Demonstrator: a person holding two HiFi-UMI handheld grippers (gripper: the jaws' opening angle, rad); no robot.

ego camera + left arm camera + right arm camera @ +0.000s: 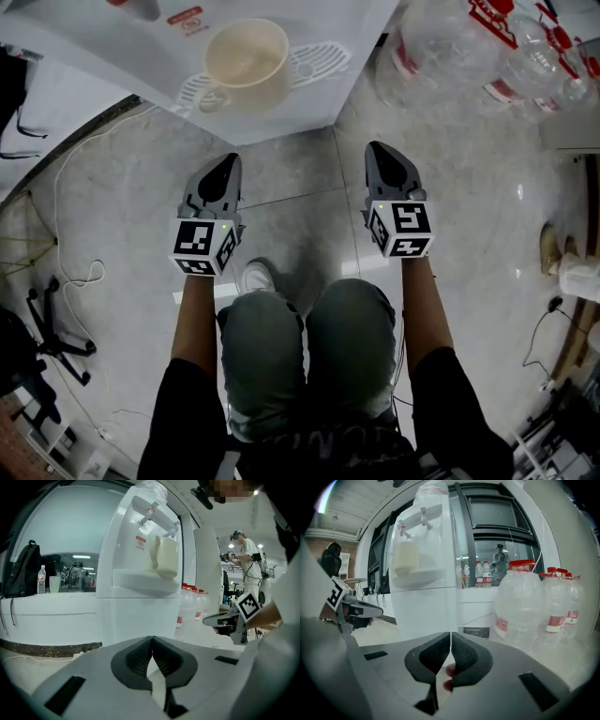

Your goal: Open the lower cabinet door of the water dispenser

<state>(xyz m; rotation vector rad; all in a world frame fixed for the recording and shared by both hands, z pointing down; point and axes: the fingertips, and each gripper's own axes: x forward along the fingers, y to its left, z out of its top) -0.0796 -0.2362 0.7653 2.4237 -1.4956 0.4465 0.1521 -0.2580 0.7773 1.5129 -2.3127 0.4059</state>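
Note:
The white water dispenser [272, 103] stands just ahead, a cream cup [246, 54] on its drip tray. Its lower cabinet door [136, 620] is a plain white panel under the tray, closed, and it also shows in the right gripper view [424, 609]. From the head view the door is hidden under the tray. My left gripper [228, 161] and right gripper [378, 148] are held side by side, apart from the dispenser and pointing at it. In their own views the left gripper [151, 638] and the right gripper [450, 633] are both shut, pads together, with nothing between them.
Several large water jugs [441, 47] stand right of the dispenser, close to my right gripper [520, 602]. Cables [75, 272] and a chair base [47, 347] lie on the floor at left. A counter with a backpack [21, 569] is far left. The person's knees [309, 347] are below the grippers.

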